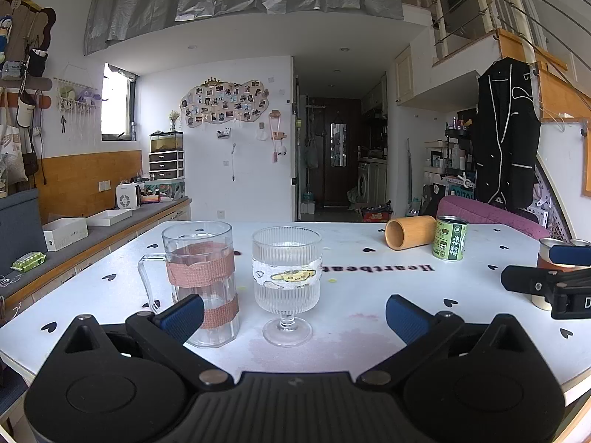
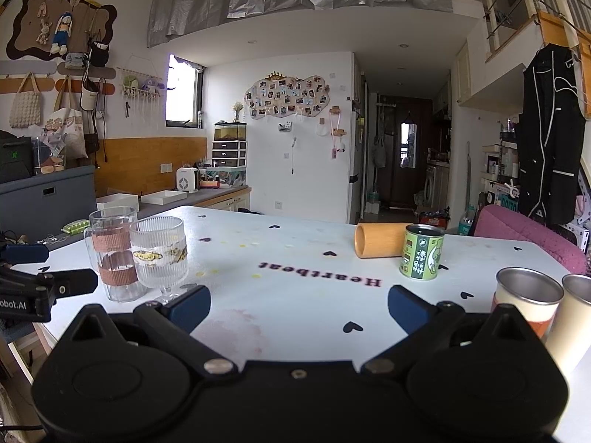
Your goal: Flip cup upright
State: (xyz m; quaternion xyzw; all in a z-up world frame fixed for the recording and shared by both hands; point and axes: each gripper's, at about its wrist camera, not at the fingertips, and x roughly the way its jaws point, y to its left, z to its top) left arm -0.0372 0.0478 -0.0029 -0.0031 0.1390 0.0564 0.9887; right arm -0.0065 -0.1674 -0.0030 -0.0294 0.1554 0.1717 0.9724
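A bamboo cup (image 1: 409, 232) lies on its side at the far side of the white table (image 1: 369, 295), mouth facing left; it also shows in the right wrist view (image 2: 380, 240). My left gripper (image 1: 294, 317) is open and empty, low over the near table edge, facing a ribbed stemmed glass (image 1: 286, 277). My right gripper (image 2: 299, 308) is open and empty over the table's front, well short of the bamboo cup. The right gripper's side shows in the left wrist view (image 1: 546, 284).
A clear taped mug (image 1: 201, 277) stands left of the stemmed glass. A green tin can (image 2: 422, 251) stands upright beside the bamboo cup. Two metal-rimmed cups (image 2: 528, 299) stand at the right edge. A pink chair (image 2: 524, 236) is behind the table.
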